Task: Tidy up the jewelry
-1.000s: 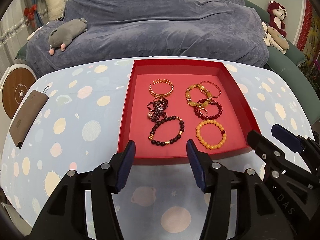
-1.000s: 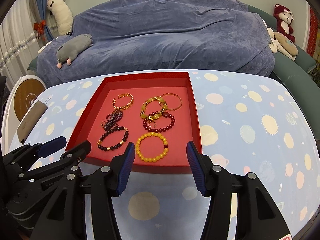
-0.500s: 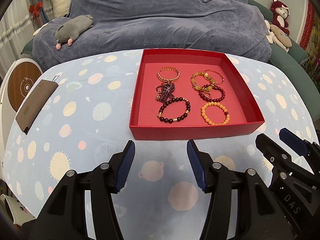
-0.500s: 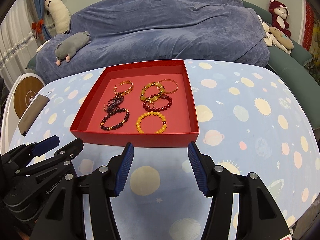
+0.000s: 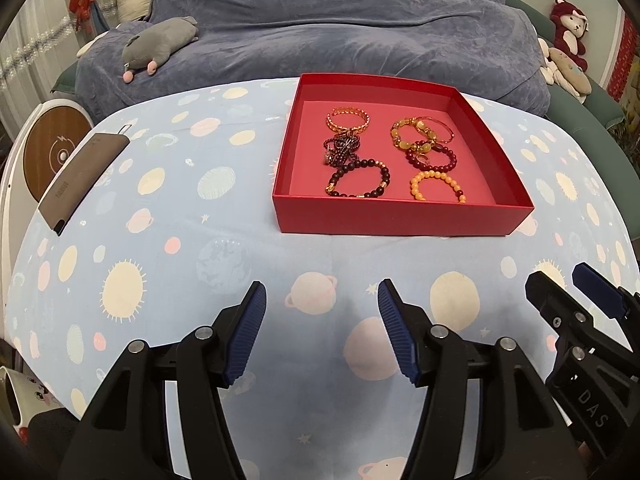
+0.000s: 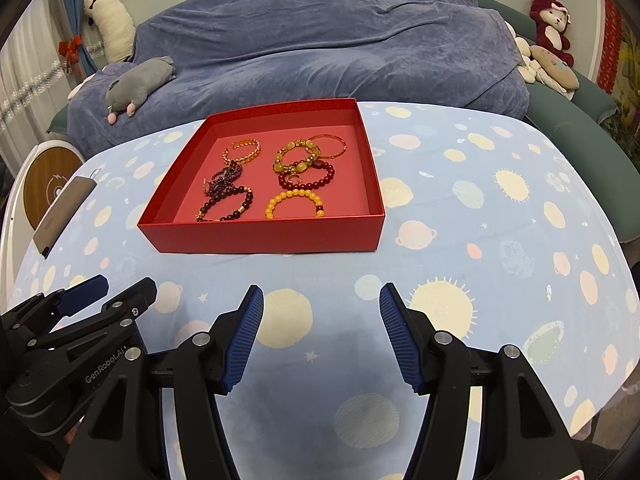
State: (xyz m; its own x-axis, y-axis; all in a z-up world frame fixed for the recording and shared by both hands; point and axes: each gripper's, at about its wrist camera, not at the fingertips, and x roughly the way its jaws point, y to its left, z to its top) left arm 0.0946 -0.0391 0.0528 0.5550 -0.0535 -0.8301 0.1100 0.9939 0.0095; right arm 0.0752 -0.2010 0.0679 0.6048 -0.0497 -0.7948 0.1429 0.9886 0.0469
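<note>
A shallow red box (image 5: pixel 400 222) (image 6: pixel 260 236) sits on the planet-print tablecloth and holds several bracelets. Among them are a yellow bead bracelet (image 5: pixel 437 185) (image 6: pixel 294 204), a dark bead bracelet (image 5: pixel 358 180) (image 6: pixel 225 207) and a gold chain bracelet (image 5: pixel 347 117) (image 6: pixel 243 151). My left gripper (image 5: pixel 321 300) hangs over bare cloth well short of the box's near wall, its jaws opening with nothing between them. My right gripper (image 6: pixel 321 302) stands the same way beside it, jaws opening and empty. Each gripper shows at the edge of the other's view.
A brown pouch (image 5: pixel 82 178) (image 6: pixel 62 212) lies at the table's left edge. Beyond it stands a round wood-faced device (image 5: pixel 52 152). A blue-covered sofa (image 5: pixel 320 28) with plush toys runs behind the table. A mug (image 5: pixel 16 404) shows at the lower left.
Both grippers have drawn back from the red box toward the table's near side, so the box now looks smaller and farther. Their jaws stand slightly wider apart.
</note>
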